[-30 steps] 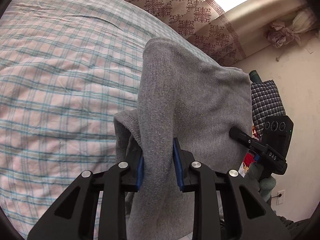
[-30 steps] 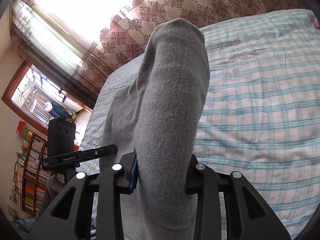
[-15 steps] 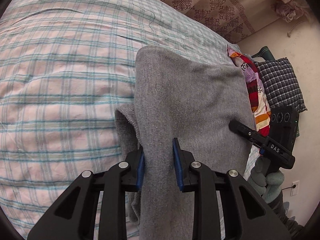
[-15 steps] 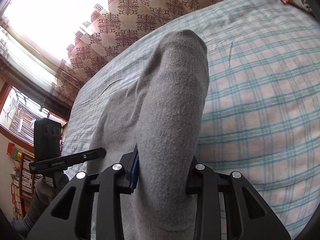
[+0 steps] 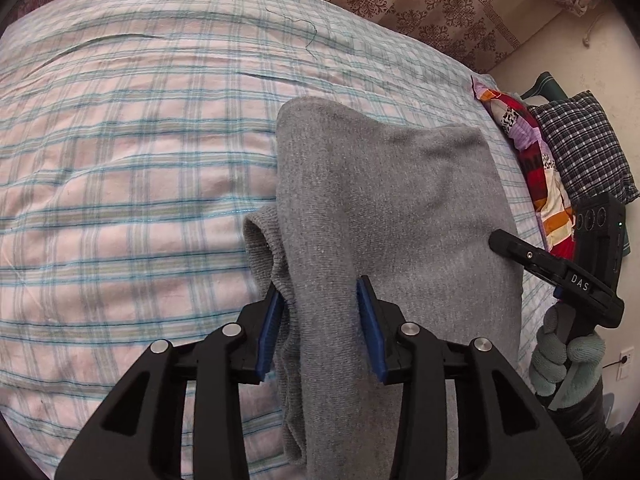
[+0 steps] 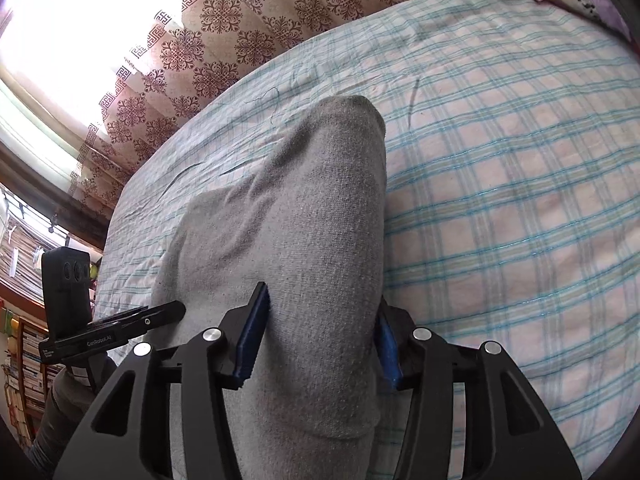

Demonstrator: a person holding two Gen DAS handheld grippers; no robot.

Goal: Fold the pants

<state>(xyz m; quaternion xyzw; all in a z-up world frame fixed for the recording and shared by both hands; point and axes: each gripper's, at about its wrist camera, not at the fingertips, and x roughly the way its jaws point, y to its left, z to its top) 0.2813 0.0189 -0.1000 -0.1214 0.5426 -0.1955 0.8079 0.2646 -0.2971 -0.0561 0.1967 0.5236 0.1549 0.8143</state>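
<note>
Bed (image 5: 140, 160) with pink-and-teal plaid sheet; grey pants (image 5: 392, 208) lying folded at centre; colourful patchwork cloth (image 5: 536, 168) at 3 o'clock edge, dark checked pillow (image 5: 584, 152) just beyond.

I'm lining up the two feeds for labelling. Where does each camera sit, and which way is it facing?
Left wrist: sits behind the left tool, facing down over grey pants on the plaid bed; the gloved hand holding the right tool shows.
Right wrist: sits behind the right tool, facing down along the same pants toward the curtain.
Shared: pants, bed, and each other's tool, both opening.
</note>
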